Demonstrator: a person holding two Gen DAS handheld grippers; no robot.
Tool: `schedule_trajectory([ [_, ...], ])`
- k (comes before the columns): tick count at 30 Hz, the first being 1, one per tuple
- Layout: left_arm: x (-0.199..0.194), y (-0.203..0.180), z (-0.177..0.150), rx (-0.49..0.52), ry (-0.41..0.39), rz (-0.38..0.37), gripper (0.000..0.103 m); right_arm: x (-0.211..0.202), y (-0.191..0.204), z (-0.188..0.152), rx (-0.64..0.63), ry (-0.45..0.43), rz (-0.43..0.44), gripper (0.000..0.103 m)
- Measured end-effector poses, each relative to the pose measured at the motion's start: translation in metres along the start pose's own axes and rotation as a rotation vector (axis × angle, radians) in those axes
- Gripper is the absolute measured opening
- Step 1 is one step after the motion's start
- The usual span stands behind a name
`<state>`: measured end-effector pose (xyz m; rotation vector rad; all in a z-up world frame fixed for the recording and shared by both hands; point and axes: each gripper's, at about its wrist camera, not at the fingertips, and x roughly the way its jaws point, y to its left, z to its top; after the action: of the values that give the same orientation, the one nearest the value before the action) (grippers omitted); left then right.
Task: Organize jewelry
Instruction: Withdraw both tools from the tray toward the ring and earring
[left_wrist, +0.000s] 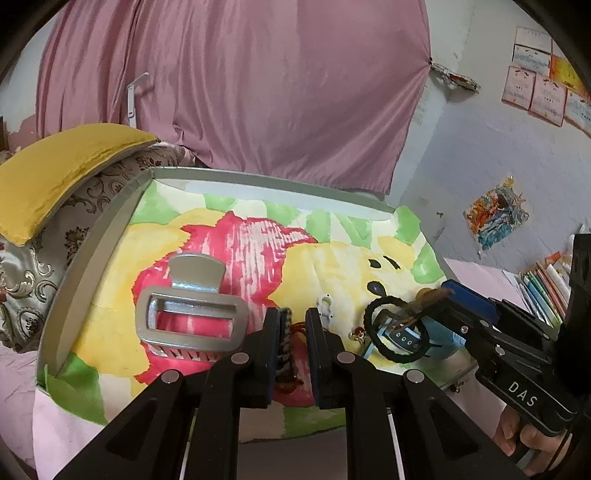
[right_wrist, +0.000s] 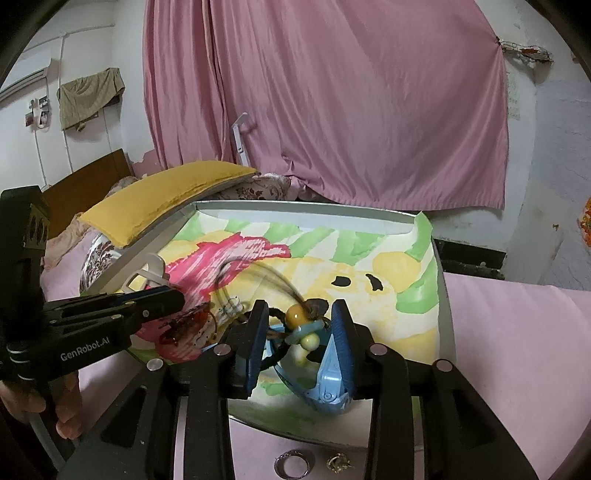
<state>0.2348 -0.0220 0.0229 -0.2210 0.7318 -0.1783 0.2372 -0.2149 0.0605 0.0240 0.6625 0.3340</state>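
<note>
1. Left tongs (left_wrist: 295, 325) clamped narrow on braided bracelet (left_wrist: 285, 347), near edge of tray (left_wrist: 92, 251).
2. Right tongs (right_wrist: 297, 325) parted around black hair tie (left_wrist: 395, 330) with beads, pads apparently not pressing.
3. Beyond: silver hair claw (left_wrist: 190, 314), toward tray's left edge.

Both wrist views face the painted tray (left_wrist: 92, 258) (close, downward).

Soft, even indoor light, moderately bright, no single source apparent. No hard shadows; only faint shade under the silver hair clip (left_wrist: 190, 314). No glare. Strong fisheye bending, black vignette in every corner, pink curtain (right_wrist: 325, 107) bowed outward. Motion blur on the brown strands (right_wrist: 275, 282) above the yellow bead (right_wrist: 295, 316). Foreground black claw arms slightly soft; overall mild graininess.
</note>
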Motion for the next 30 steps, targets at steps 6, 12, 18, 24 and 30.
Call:
schedule_trajectory([
  [6, -0.014, 0.001, -0.001, -0.003, -0.073, 0.003, 0.03, -0.015, -0.003, -0.002, 0.01, -0.063, 0.001, 0.044],
  [12, -0.034, 0.001, -0.003, -0.012, -0.187, 0.031, 0.059, -0.037, -0.004, -0.005, 0.014, -0.143, 0.0, 0.066],
  [18, -0.06, -0.002, -0.01, 0.005, -0.303, 0.063, 0.088, -0.07, -0.001, -0.008, 0.005, -0.26, -0.024, 0.086],
  [24, -0.083, -0.004, -0.02, -0.013, -0.374, 0.067, 0.102, -0.097, -0.002, -0.016, -0.019, -0.335, -0.072, 0.101],
  [30, -0.099, -0.012, -0.035, -0.004, -0.407, 0.055, 0.102, -0.115, -0.005, -0.026, -0.051, -0.351, -0.104, 0.101],
])
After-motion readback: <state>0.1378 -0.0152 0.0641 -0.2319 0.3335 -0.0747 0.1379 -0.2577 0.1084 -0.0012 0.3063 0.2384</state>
